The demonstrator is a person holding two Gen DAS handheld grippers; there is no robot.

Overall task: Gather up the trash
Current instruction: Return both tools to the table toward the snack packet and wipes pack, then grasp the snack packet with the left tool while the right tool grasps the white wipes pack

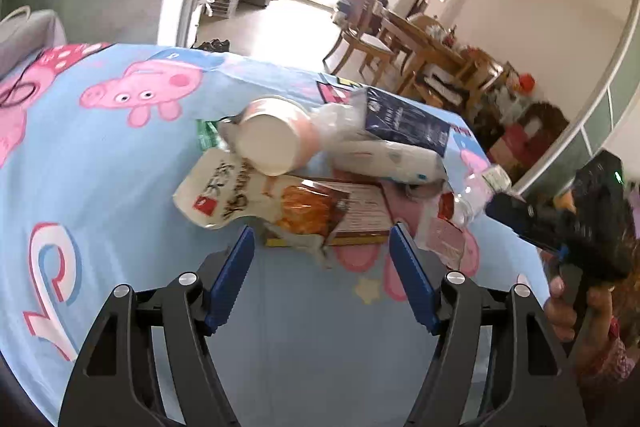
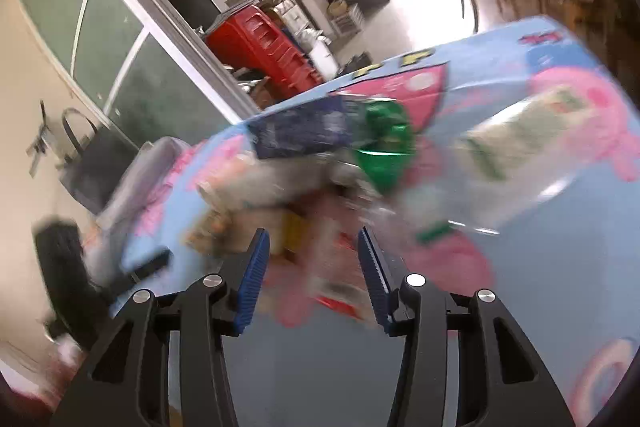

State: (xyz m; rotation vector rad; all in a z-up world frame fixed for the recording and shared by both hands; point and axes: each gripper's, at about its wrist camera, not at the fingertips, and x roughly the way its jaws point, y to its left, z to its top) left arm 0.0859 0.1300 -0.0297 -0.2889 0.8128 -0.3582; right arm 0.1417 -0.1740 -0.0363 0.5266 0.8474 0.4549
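Note:
A heap of trash lies on a blue cartoon-pig cloth (image 1: 100,187). In the left wrist view I see a pink-and-white cup on its side (image 1: 272,139), a white snack pouch with an orange picture (image 1: 260,203), a dark blue carton (image 1: 404,123), a white wrapper (image 1: 388,157) and a clear plastic bottle (image 1: 476,191). My left gripper (image 1: 322,239) is open and empty, just short of the pouch. My right gripper (image 2: 312,247) is open and empty, near the heap. The right wrist view is blurred; a green wrapper (image 2: 384,147) and the dark blue carton (image 2: 300,133) show.
The right gripper body and the hand holding it (image 1: 584,227) sit at the table's right edge. A wooden dining table and chairs (image 1: 420,43) stand beyond. A red plastic crate (image 2: 260,43) and a dark bag (image 2: 92,163) are by the wall.

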